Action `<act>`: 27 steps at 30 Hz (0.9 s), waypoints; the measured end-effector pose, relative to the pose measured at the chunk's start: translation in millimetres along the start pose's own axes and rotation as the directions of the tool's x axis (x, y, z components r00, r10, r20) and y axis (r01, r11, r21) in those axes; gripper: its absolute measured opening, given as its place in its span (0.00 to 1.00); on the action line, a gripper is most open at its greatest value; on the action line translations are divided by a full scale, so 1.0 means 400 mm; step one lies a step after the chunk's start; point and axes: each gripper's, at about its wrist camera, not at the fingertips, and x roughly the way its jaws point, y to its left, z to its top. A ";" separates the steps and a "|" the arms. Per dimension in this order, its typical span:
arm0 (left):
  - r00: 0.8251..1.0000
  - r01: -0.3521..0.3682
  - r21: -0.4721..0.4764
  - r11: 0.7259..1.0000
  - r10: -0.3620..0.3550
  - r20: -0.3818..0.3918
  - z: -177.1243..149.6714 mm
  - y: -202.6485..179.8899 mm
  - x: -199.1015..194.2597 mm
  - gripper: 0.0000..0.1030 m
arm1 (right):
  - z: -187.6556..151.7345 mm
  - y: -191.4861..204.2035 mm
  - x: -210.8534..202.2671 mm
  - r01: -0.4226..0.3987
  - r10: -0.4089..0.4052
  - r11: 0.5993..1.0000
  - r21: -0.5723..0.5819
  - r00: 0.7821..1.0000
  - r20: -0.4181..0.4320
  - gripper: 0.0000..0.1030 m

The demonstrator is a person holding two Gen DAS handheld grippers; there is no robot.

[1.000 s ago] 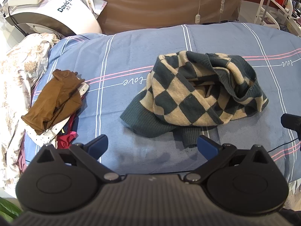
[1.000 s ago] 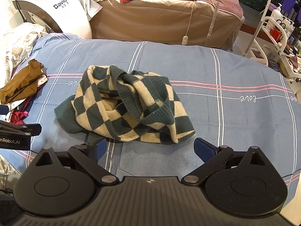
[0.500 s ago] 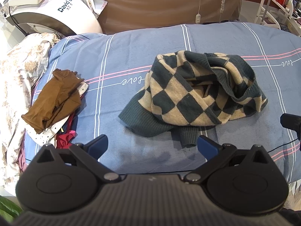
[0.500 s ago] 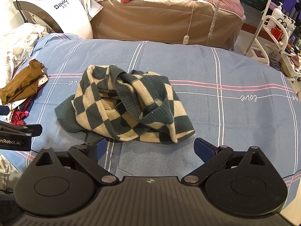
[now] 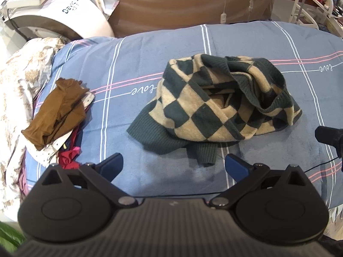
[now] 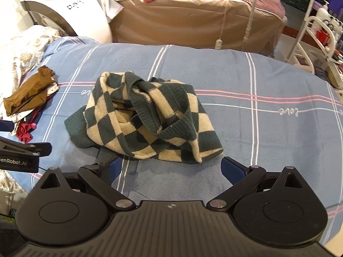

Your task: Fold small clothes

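Note:
A crumpled knit sweater [image 5: 216, 105] in dark green and cream checks lies bunched on the blue striped bedsheet [image 5: 133, 49]. In the right wrist view the sweater [image 6: 148, 117] fills the middle of the sheet [image 6: 268, 81]. My left gripper [image 5: 173, 165] is open, just short of the sweater's ribbed hem, nothing between its blue pads. My right gripper [image 6: 169, 168] is open too, at the near edge of the sweater, with a dark ribbed cuff lying by its left finger [image 6: 111, 169]. Each gripper shows at the edge of the other's view.
A pile of small clothes topped by a brown garment [image 5: 57, 111] lies at the left of the bed, beside a floral quilt [image 5: 19, 90]. Behind stand a white machine [image 5: 53, 15], a tan covered bed [image 6: 193, 19] and a white rack [image 6: 310, 40].
Both grippers have crept slightly forward toward the sweater; the sweater itself has not moved and both stay open.

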 end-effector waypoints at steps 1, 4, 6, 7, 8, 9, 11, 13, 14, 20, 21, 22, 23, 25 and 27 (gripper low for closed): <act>1.000 -0.011 0.018 1.000 0.010 0.013 0.000 -0.008 0.006 1.00 | -0.003 -0.007 0.001 -0.018 0.018 1.000 -0.013 1.000 0.019 1.00; 0.995 -0.065 0.091 0.994 0.058 0.079 0.000 -0.035 0.016 1.00 | -0.020 -0.046 0.003 -0.078 0.083 0.996 -0.042 0.991 0.106 1.00; 0.987 -0.101 0.163 0.981 0.078 0.143 0.003 -0.062 0.024 1.00 | -0.035 -0.082 0.024 -0.124 0.130 0.991 -0.048 0.980 0.151 1.00; 0.982 -0.107 0.208 0.972 0.070 0.175 0.007 -0.079 0.031 1.00 | -0.044 -0.099 0.044 -0.147 0.153 0.988 -0.053 0.974 0.166 1.00; 0.977 -0.103 0.254 0.962 0.051 0.205 0.011 -0.095 0.041 1.00 | -0.049 -0.114 0.068 -0.162 0.170 0.985 -0.061 0.971 0.170 1.00; 0.975 -0.102 0.293 0.951 0.037 0.221 0.018 -0.110 0.054 1.00 | -0.052 -0.128 0.097 -0.168 0.176 0.984 -0.066 0.971 0.163 1.00; 0.974 -0.131 0.342 0.930 0.057 0.218 0.043 -0.145 0.093 1.00 | -0.055 -0.145 0.156 -0.165 0.175 0.983 -0.077 0.974 0.144 1.00; 0.974 -0.137 0.341 0.930 0.064 0.216 0.071 -0.153 0.128 1.00 | -0.052 -0.151 0.199 -0.161 0.172 0.983 -0.093 0.976 0.131 1.00; 0.976 -0.123 0.323 0.938 0.056 0.210 0.084 -0.148 0.148 1.00 | -0.049 -0.152 0.213 -0.157 0.170 0.982 -0.103 0.977 0.129 1.00; 0.983 -0.087 0.212 0.973 0.049 0.178 0.182 -0.062 0.271 0.96 | -0.044 -0.151 0.278 -0.135 0.152 0.981 -0.139 0.980 0.126 1.00; 0.983 -0.093 0.194 0.977 0.060 0.172 0.200 -0.050 0.290 0.92 | -0.043 -0.150 0.288 -0.124 0.142 0.982 -0.144 0.983 0.120 1.00; 0.985 -0.082 0.167 0.983 0.054 0.162 0.220 -0.033 0.309 0.92 | -0.041 -0.148 0.296 -0.116 0.135 0.982 -0.151 0.984 0.119 1.00; 0.992 -0.043 0.136 0.990 0.026 0.125 0.239 -0.019 0.332 0.92 | -0.041 -0.144 0.303 -0.111 0.132 0.981 -0.160 0.984 0.122 1.00; 0.998 0.042 0.055 0.998 -0.044 0.044 0.270 -0.001 0.375 0.86 | -0.042 -0.142 0.323 -0.100 0.117 0.981 -0.167 0.988 0.099 1.00; 0.995 0.099 -0.002 0.995 -0.099 -0.005 0.287 -0.005 0.413 0.87 | -0.048 -0.137 0.344 -0.103 0.115 0.981 -0.163 0.991 0.068 0.92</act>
